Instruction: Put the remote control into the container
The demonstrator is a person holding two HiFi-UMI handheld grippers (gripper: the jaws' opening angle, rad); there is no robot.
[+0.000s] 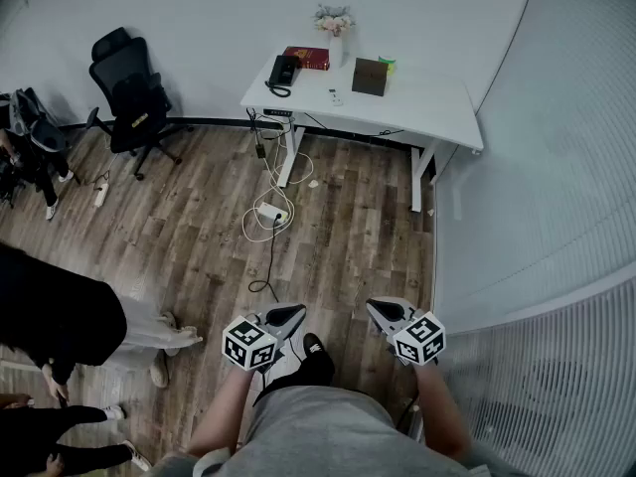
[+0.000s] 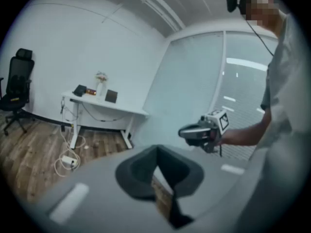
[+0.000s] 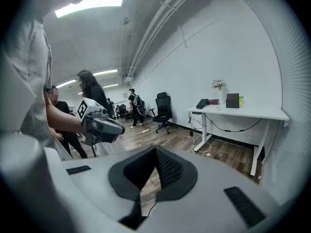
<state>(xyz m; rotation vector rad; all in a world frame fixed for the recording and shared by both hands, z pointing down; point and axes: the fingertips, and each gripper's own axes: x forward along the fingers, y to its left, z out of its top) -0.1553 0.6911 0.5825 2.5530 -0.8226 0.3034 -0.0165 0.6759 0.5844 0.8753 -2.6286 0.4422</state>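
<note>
Left tool (image 1: pixel 287 315) and right tool (image 1: pixel 382 312), jaws closed and empty, are held side by side above the wooden floor (image 1: pixel 199 217) by a standing person (image 1: pixel 318 430). Across the room, the remote control (image 1: pixel 336 96) lies on the white table (image 1: pixel 437 107), near the dark container (image 1: pixel 370 77), outside it and not touching it.

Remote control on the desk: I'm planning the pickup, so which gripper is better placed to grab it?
Left, marginally. The left gripper and right gripper are both shut, empty, far from the desk; the remote control lies left of the dark box.
</note>
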